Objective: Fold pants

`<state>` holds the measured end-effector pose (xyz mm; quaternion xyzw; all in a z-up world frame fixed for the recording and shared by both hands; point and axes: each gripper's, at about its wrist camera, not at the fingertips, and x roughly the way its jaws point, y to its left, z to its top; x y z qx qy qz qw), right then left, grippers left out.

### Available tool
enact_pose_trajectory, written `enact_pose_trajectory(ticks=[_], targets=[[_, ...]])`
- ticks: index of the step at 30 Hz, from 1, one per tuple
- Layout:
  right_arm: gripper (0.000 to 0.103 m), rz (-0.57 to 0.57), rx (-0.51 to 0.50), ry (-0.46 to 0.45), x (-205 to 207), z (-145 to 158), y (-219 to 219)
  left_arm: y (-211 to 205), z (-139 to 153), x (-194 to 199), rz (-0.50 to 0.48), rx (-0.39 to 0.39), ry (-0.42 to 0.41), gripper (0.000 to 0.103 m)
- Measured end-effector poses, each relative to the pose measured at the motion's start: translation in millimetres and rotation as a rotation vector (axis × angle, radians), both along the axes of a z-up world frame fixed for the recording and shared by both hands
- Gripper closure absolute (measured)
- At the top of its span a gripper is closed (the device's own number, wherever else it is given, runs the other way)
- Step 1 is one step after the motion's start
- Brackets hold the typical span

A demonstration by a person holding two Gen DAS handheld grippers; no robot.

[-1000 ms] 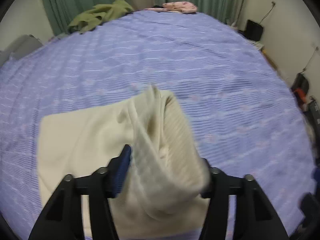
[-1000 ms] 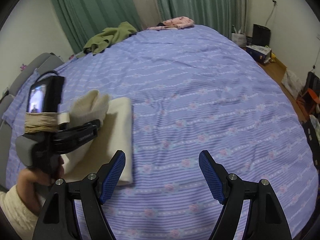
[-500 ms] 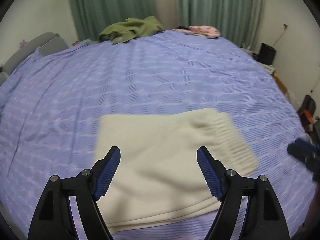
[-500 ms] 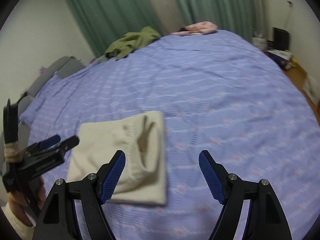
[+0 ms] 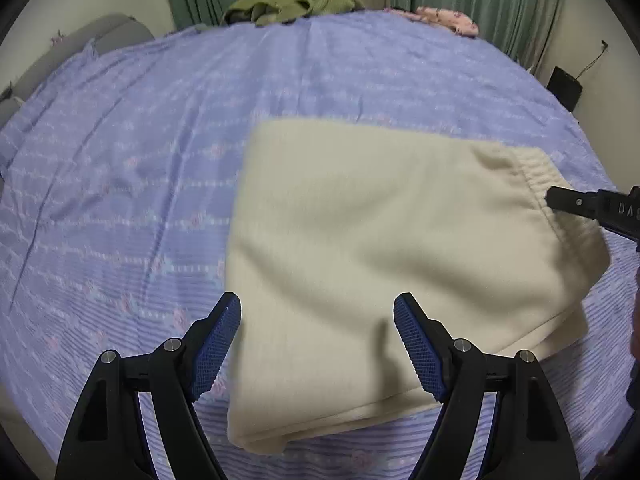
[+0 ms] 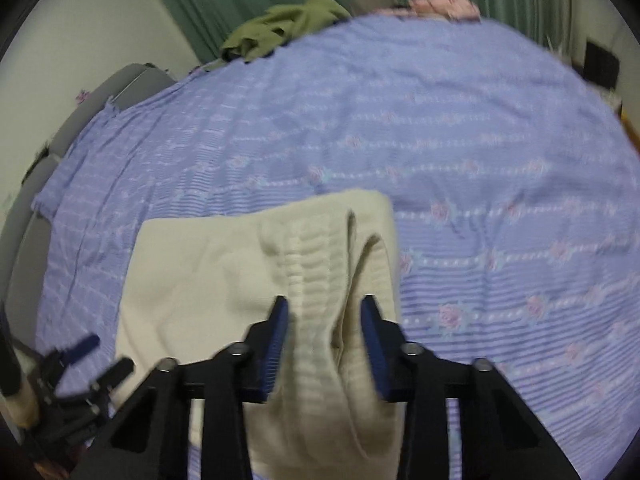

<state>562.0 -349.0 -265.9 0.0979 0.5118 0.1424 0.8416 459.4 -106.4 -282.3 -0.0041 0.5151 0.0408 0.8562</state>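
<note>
Folded cream pants (image 5: 380, 240) lie flat on the purple bedsheet (image 5: 120, 160). My left gripper (image 5: 317, 304) stands open above their near left edge with nothing gripped; it also shows small at the lower left of the right wrist view as the left gripper (image 6: 92, 360). My right gripper (image 6: 325, 304) is closing on the ribbed waistband (image 6: 312, 264) at the pants' right end, and the bunched fabric fills the gap between the blue pads. In the left wrist view, the right gripper's fingers (image 5: 592, 206) reach in from the right onto that waistband (image 5: 536, 168).
A green garment (image 5: 296, 0) and a pink garment (image 5: 448, 20) lie at the bed's far edge below green curtains. A grey padded piece (image 5: 80, 52) borders the bed at the left. A black box (image 5: 564, 88) stands on the floor at the right.
The left gripper let go of the pants, which dropped flat, and drew back over their left side. The right gripper came down onto the waistband and its jaws narrowed on it.
</note>
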Motion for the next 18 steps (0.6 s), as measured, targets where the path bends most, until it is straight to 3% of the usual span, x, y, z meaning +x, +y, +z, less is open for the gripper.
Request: enact_pose_trajectory(ticks=[1,3,8,9,12,14,15,16,18], targets=[[0.09,-0.001,0.033,0.024,1,-5,-1,2,-4,0,0.006,-0.005,0.013,0.025],[0.094,-0.016,0.075,0.035,-3,-3,-6,4,-8,-1,0.012,-0.014,0.025,0.025],[0.096,-0.033,0.041,-0.15,-24,37,-12,3,-14,1,0.004,0.003,0.033,0.024],[0.096,-0.039,0.022,-0.137,-21,31,-14,3,-16,2,0.001,0.003,0.041,0.024],[0.094,-0.09,-0.007,0.013,-8,-14,-28,0,-24,4,-0.005,0.008,0.07,0.024],[0.08,-0.118,-0.01,0.045,-10,-29,-38,-4,-25,3,-0.015,0.024,0.071,0.024],[0.062,-0.142,-0.018,0.051,-13,-29,-44,-4,-26,2,-0.019,0.031,0.07,0.024],[0.052,-0.167,-0.023,0.046,-16,-25,-47,-5,-26,1,-0.022,0.034,0.069,0.024],[0.051,-0.194,-0.031,0.021,-25,-11,-53,-5,-26,-1,-0.019,0.033,0.07,0.024]])
